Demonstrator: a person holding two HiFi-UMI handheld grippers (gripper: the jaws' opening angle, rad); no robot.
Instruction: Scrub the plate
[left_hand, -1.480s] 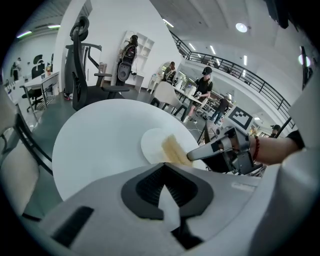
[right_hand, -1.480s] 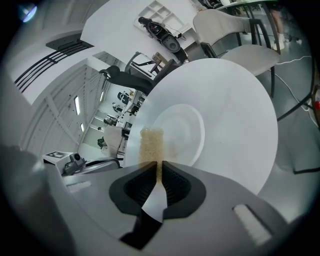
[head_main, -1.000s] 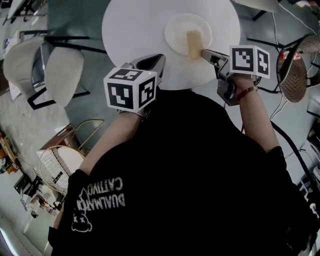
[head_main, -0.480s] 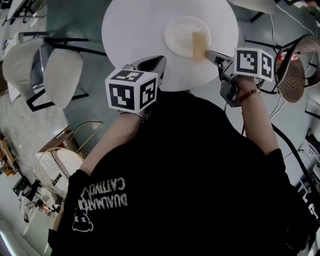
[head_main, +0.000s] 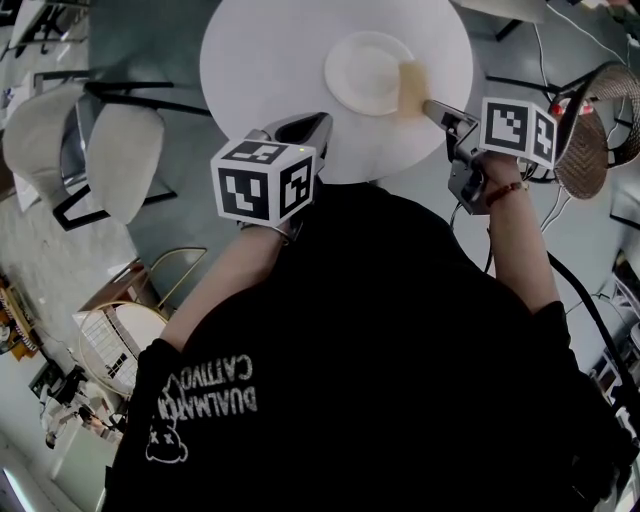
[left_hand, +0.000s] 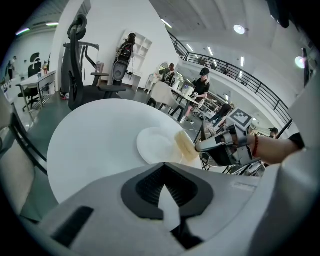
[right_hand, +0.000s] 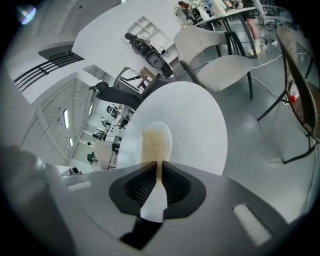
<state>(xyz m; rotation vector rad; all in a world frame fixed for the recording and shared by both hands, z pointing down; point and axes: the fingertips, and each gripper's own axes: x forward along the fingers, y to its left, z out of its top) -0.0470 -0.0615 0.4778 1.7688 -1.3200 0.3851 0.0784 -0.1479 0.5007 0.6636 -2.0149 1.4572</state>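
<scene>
While the right gripper (head_main: 431, 106) pinches a coarse tan rectangular sponge (head_main: 410, 88) in its jaws at the rim of the smooth round white plate (head_main: 362, 72), the left gripper (head_main: 320, 122) has its jaws closed and empty above the round matte white worktop (head_main: 260, 60).

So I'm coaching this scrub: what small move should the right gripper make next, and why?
Probably slide the sponge toward the plate's middle: the right gripper, shut on it, holds it at the plate's right rim, leaving most of the plate uncovered.
</scene>
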